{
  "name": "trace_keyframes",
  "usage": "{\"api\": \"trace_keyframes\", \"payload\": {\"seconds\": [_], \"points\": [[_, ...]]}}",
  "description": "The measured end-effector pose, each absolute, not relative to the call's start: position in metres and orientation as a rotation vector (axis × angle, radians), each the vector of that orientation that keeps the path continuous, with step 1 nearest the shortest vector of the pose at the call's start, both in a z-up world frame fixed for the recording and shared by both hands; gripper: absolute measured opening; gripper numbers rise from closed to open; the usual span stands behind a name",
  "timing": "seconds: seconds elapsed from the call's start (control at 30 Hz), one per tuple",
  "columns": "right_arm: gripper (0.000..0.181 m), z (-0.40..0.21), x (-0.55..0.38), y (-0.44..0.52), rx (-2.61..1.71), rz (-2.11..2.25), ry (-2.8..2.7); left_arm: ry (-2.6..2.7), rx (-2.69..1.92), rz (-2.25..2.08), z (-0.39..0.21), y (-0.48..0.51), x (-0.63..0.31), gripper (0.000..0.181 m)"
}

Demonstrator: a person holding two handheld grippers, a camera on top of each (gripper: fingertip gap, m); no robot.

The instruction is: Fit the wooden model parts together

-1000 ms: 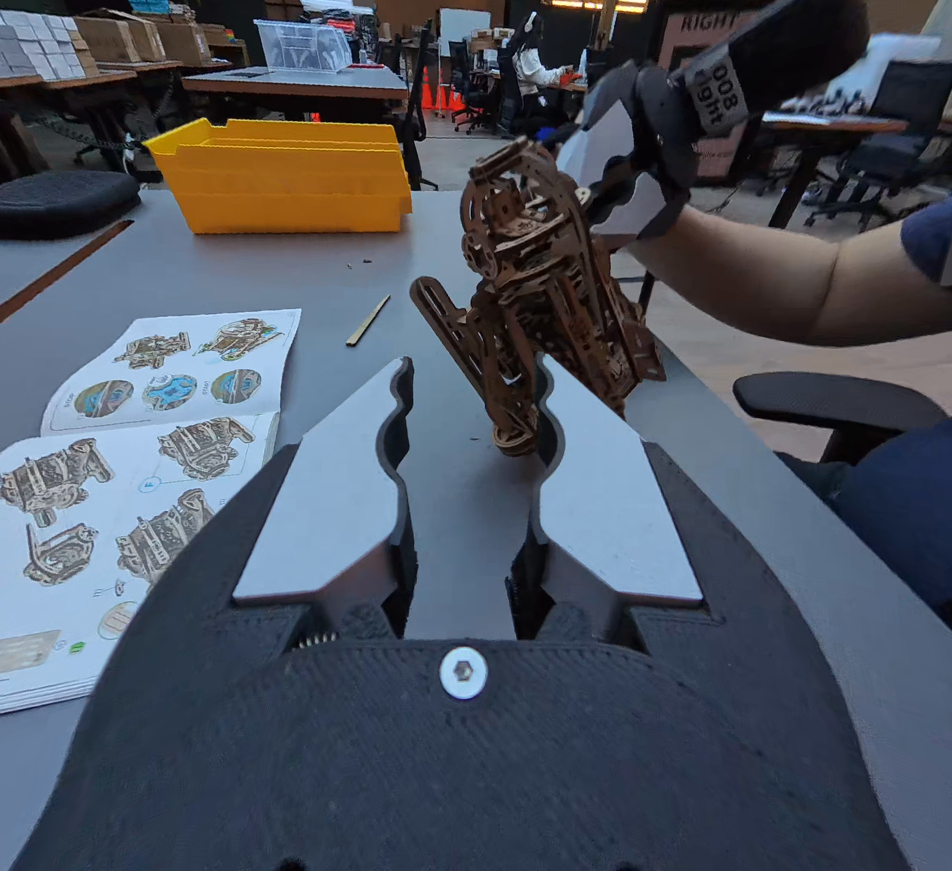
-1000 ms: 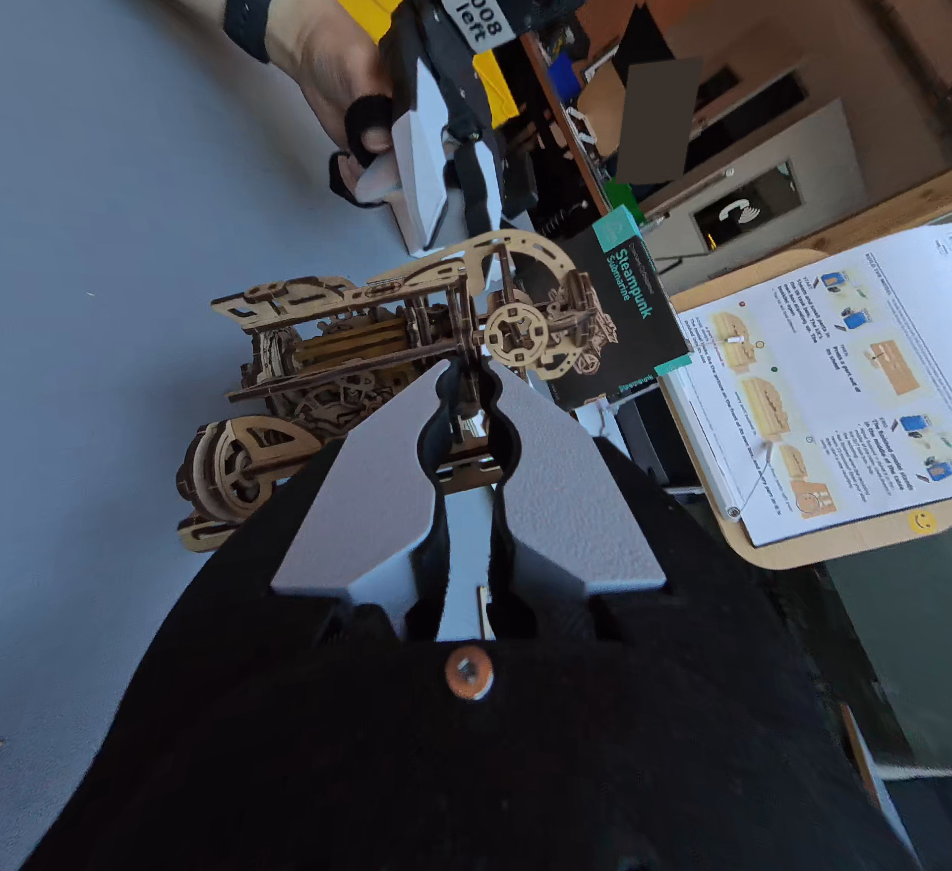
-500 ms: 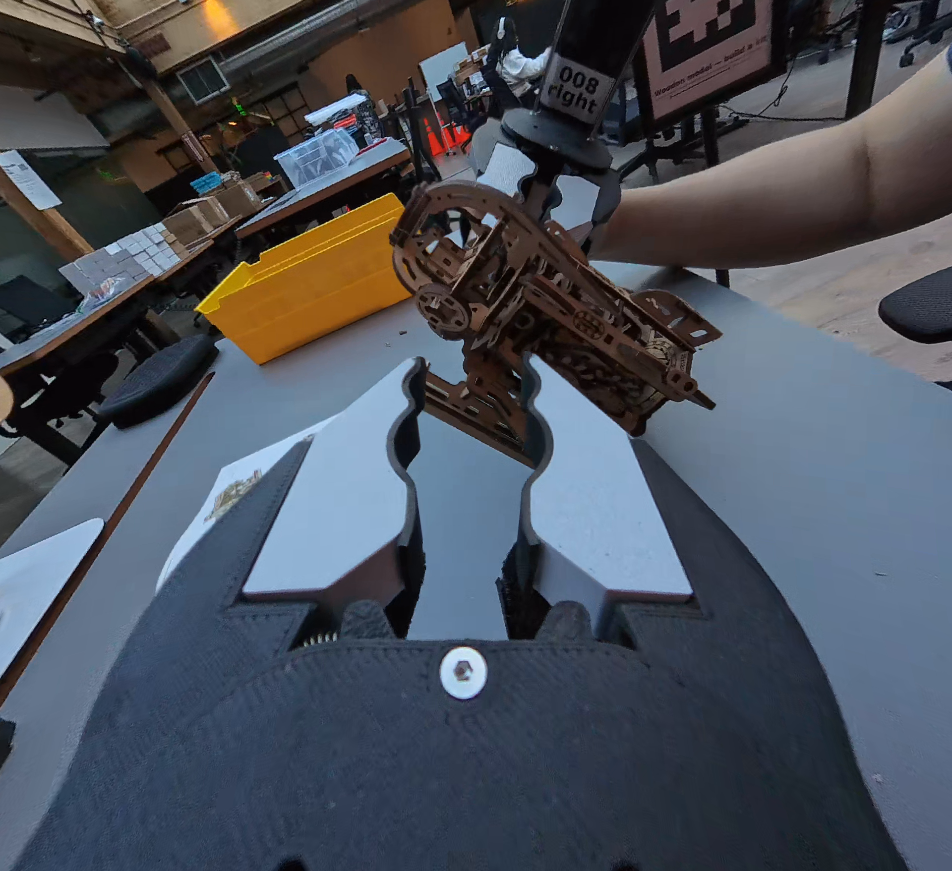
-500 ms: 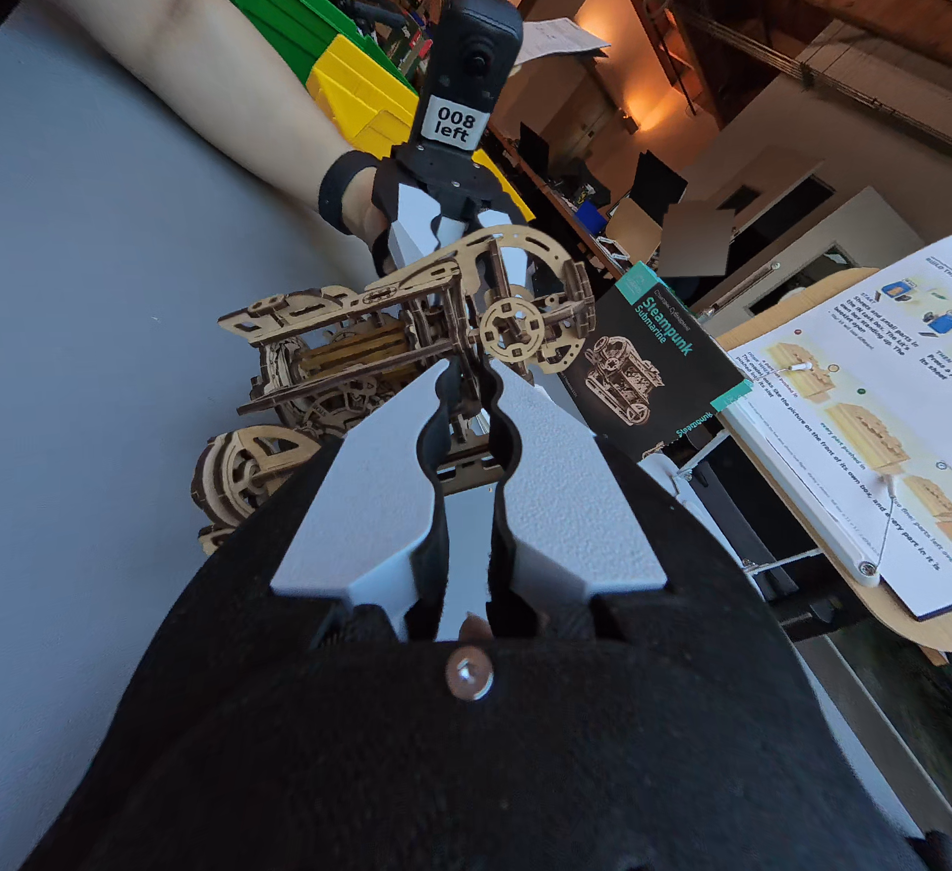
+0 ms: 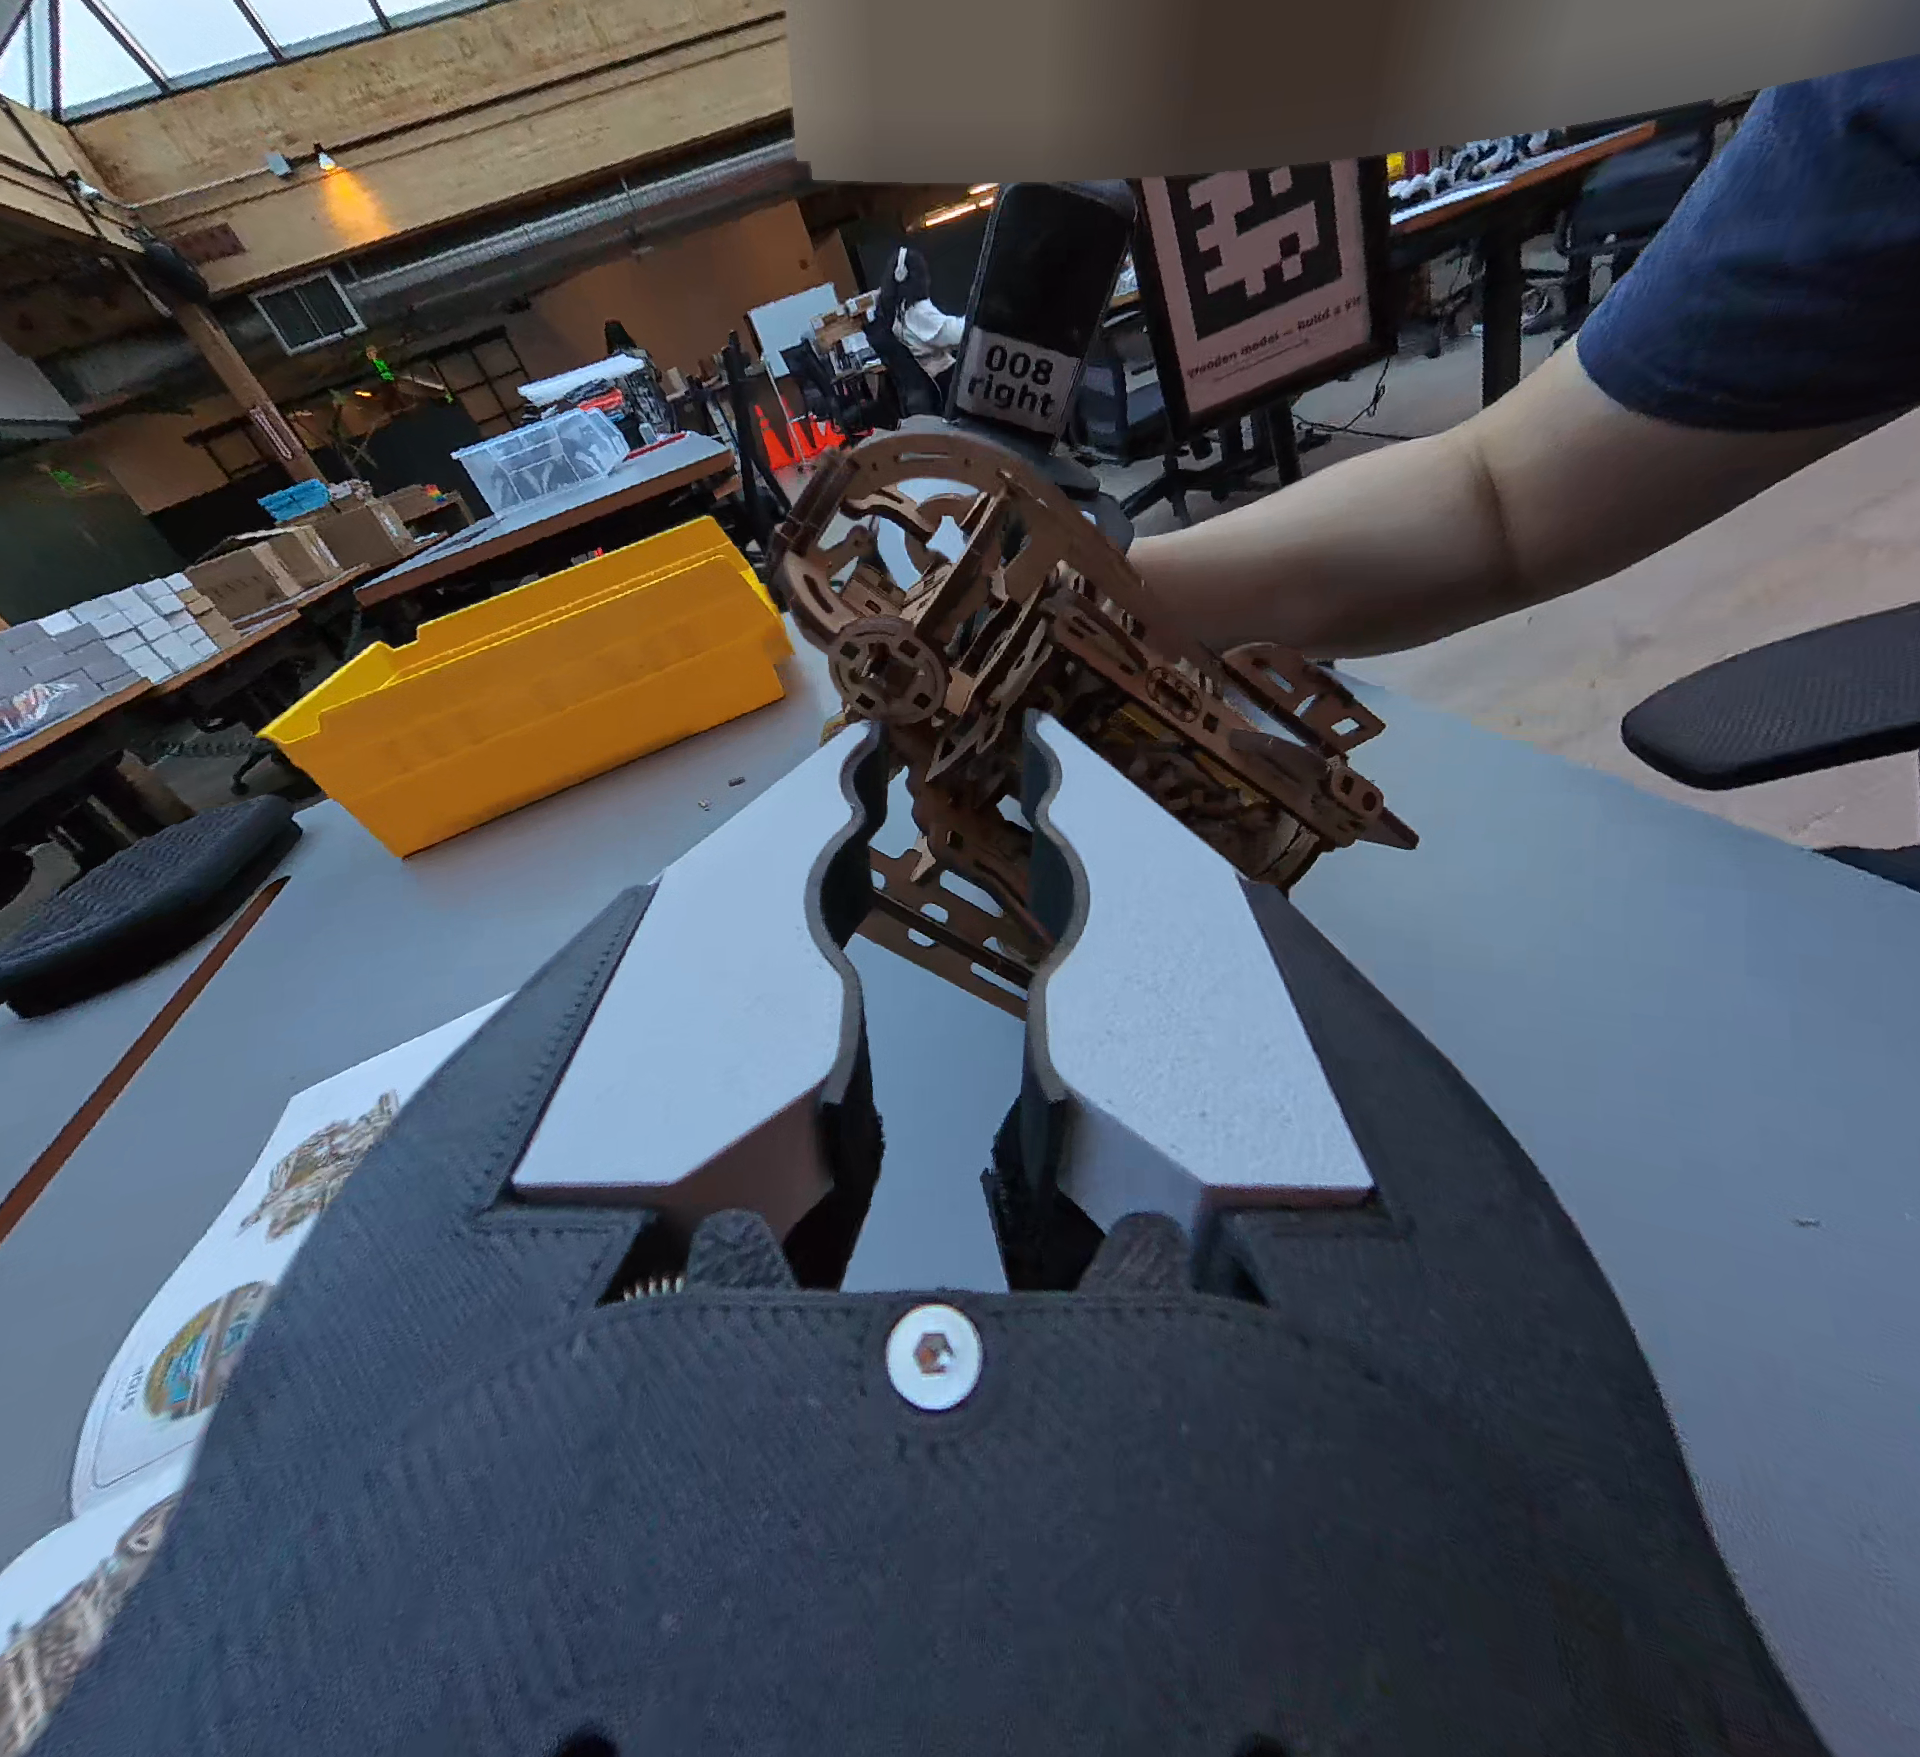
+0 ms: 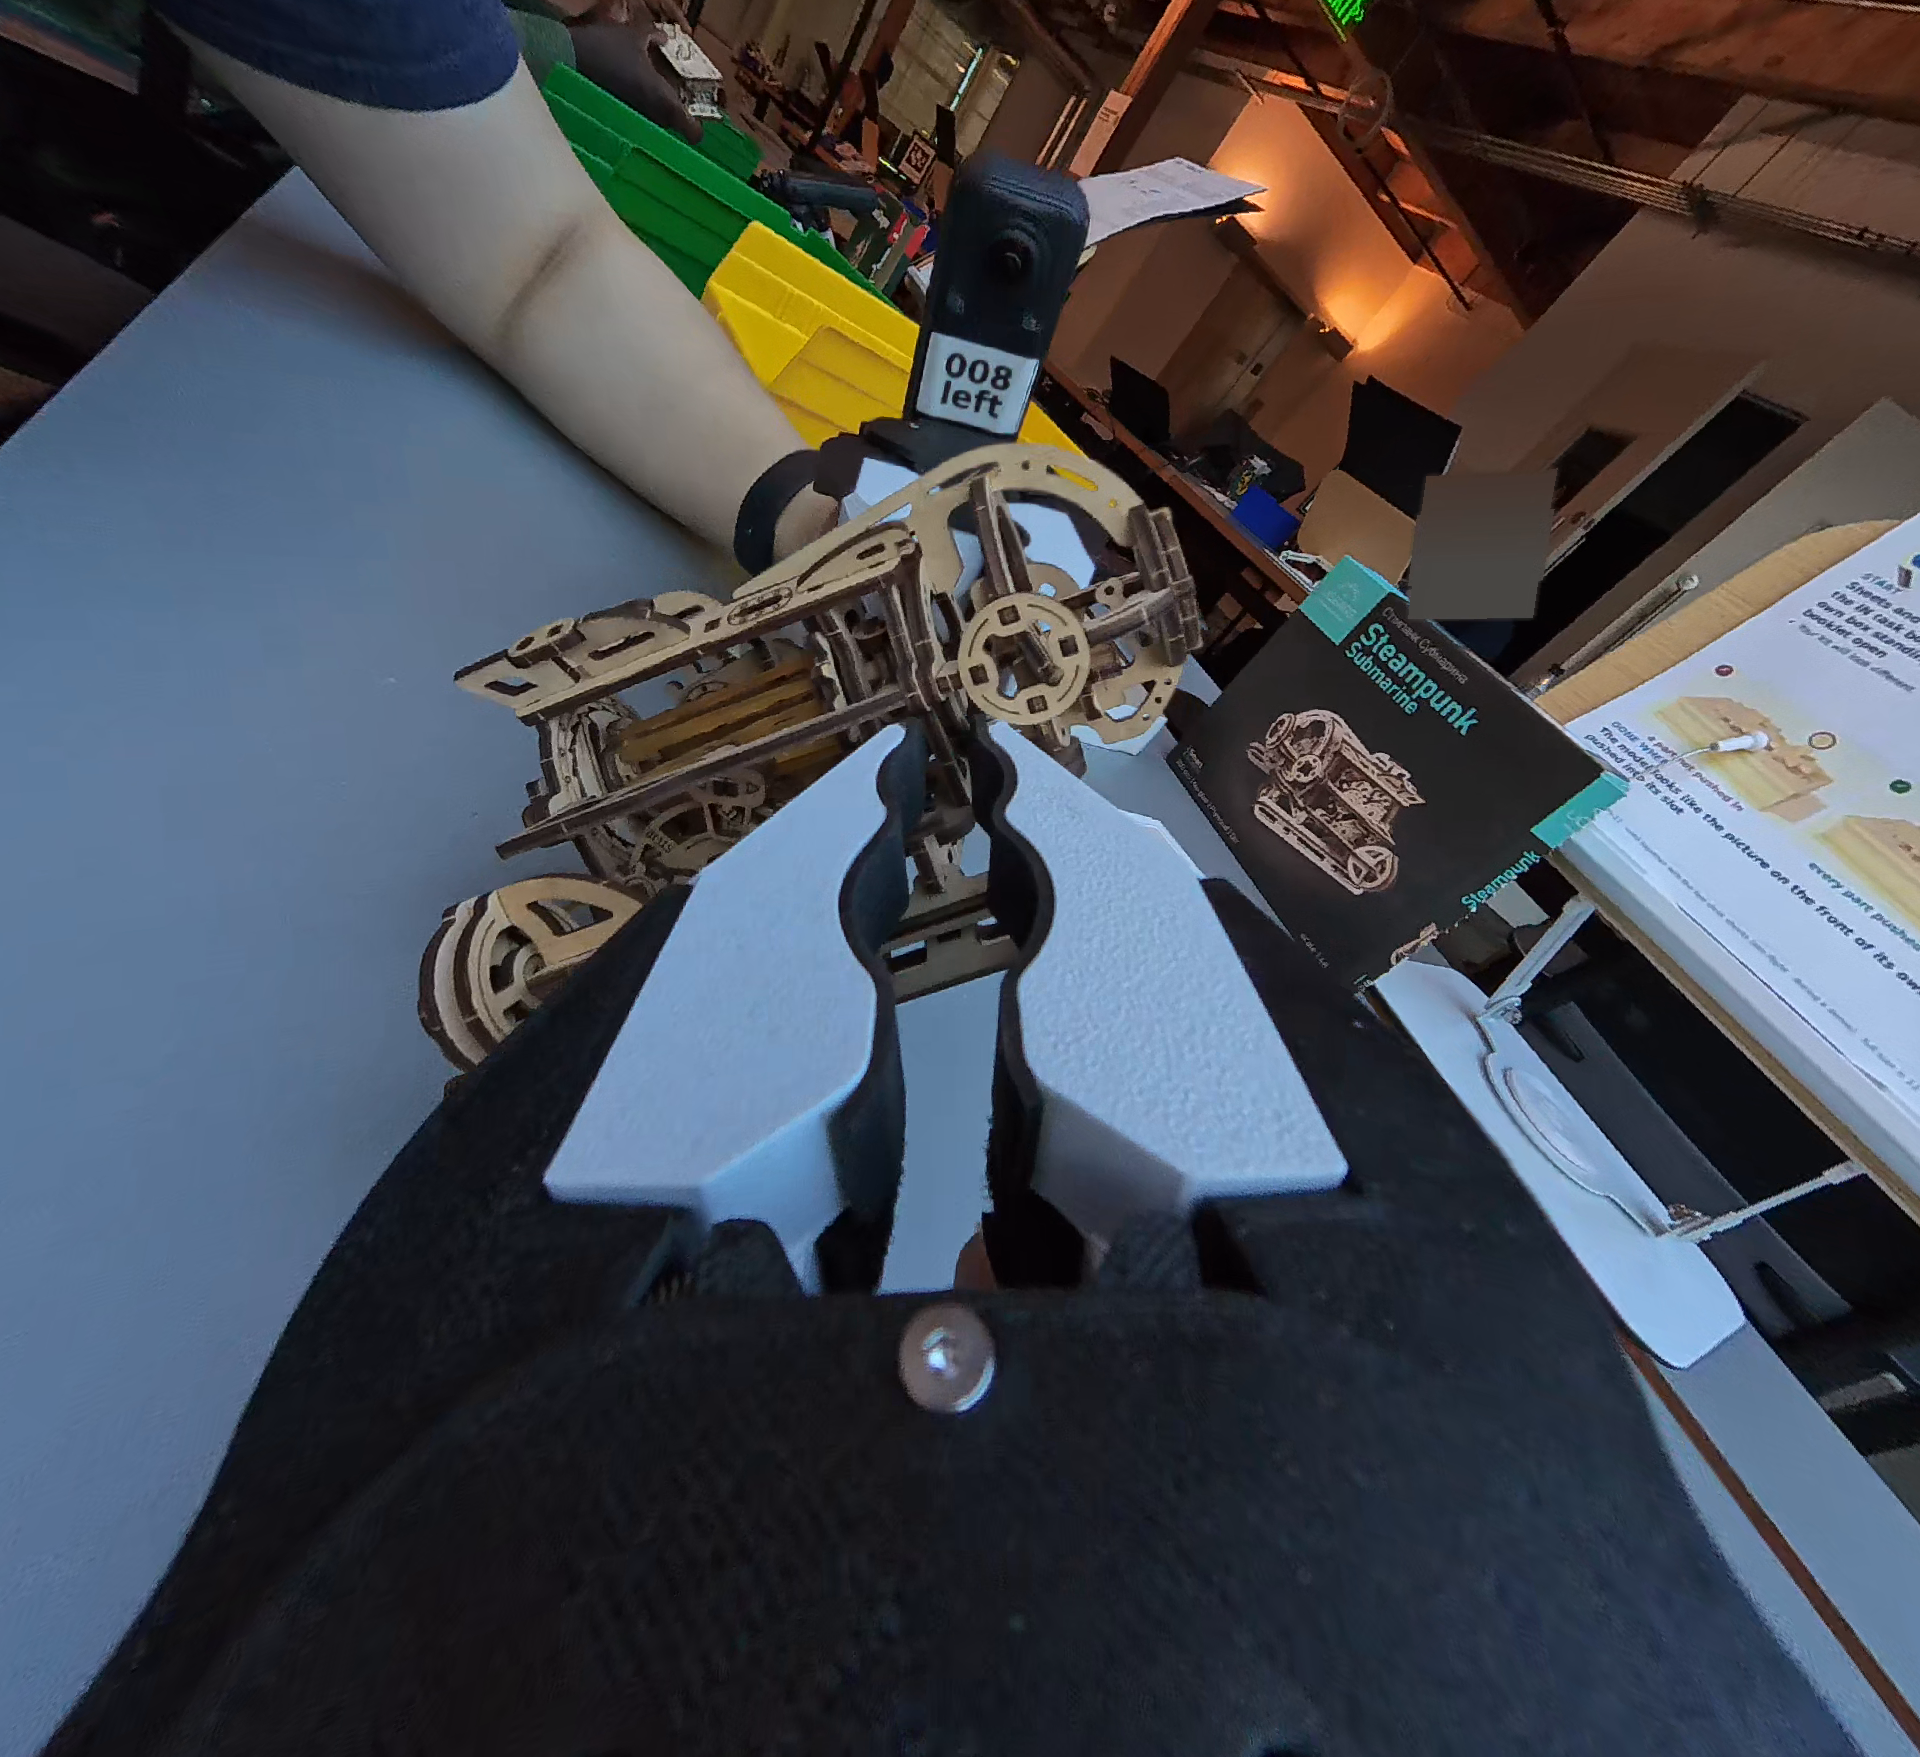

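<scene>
In the left wrist view, the left gripper [image 5: 951,762] pinches a lower strut of the wooden submarine model [image 5: 1049,668], raised above the grey table [image 5: 1558,980] ahead. In the right wrist view, the right gripper [image 6: 945,751] clamps the model's [image 6: 831,699] thin frame beneath its spoked wheel [image 6: 1023,658]; opposing twists could likely snap these slender struts.

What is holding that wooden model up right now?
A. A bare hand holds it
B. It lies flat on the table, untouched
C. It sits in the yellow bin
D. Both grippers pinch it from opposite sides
D: the left gripper and the right gripper each close on the wooden model, facing each other across it.
</scene>
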State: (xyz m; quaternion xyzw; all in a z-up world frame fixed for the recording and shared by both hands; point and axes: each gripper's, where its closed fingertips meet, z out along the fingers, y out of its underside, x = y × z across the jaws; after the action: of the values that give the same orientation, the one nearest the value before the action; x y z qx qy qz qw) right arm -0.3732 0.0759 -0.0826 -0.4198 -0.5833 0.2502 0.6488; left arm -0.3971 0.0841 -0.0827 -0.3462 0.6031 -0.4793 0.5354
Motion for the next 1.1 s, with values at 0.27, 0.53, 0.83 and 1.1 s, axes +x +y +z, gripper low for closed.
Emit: {"api": "trace_keyframes", "payload": {"seconds": [0.27, 0.53, 0.83, 1.1], "points": [[0.007, -0.083, -0.371, 0.075, -0.949, 0.599, -1.307, 1.428, -0.754, -1.116, -0.085, 0.075, -0.395, 0.014], [0.008, -0.085, -0.370, 0.073, -0.948, 0.717, -1.287, 1.365, -0.677, -1.046, -0.085, 0.068, -0.392, 0.015], [0.008, -0.088, -0.372, 0.075, -0.960, 0.739, -1.277, 1.365, -0.635, -0.983, -0.085, 0.069, -0.394, 0.013], [0.008, -0.090, -0.371, 0.079, -0.981, 0.720, -1.257, 1.349, -0.649, -0.959, -0.087, 0.075, -0.393, 0.013]]}}
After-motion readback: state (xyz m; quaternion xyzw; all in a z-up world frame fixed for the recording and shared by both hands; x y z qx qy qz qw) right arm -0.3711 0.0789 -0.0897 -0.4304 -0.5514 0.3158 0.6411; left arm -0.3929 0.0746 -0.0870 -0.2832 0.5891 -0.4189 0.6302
